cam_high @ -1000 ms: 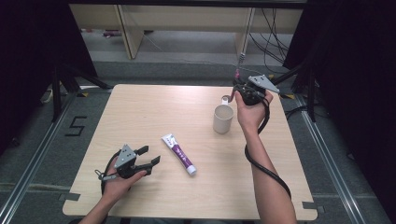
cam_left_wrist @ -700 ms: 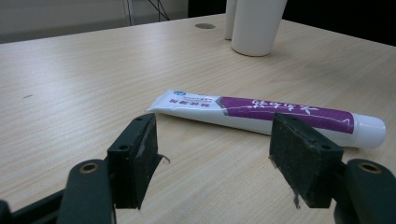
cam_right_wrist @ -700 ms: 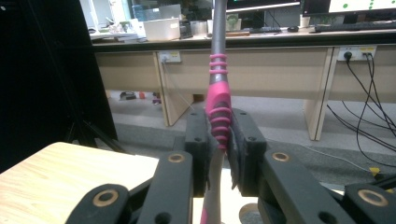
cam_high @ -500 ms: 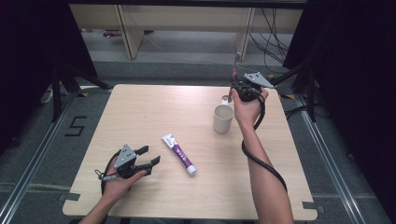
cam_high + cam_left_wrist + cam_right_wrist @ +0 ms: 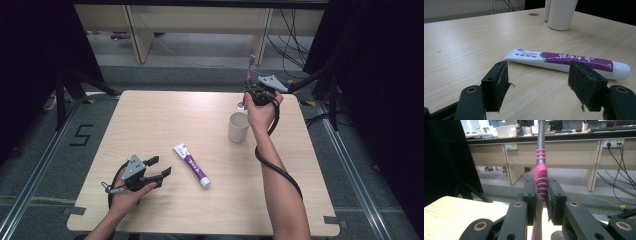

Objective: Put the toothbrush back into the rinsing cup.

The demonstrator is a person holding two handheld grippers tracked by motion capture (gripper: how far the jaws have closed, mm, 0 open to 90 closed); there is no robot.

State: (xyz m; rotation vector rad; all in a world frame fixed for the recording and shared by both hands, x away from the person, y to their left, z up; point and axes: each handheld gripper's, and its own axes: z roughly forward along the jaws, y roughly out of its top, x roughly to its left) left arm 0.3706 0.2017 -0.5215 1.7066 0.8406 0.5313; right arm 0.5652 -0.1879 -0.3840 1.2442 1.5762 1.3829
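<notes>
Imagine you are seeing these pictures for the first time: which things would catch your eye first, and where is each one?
First comes the pink-and-grey toothbrush, held upright in the shut right gripper near the table's far right edge, just behind the white cup. Next is the purple-and-white toothpaste tube, lying flat near the middle of the wooden table. The open left gripper rests at the near left, its jaws pointing at the tube without touching it.

Toothpaste tube [image 5: 191, 171] left of cup [image 5: 238, 127]

Toothpaste tube [image 5: 191, 165] mid-table, cup [image 5: 238, 127] far right; bare tabletop [image 5: 165, 120] between, passable.
</notes>
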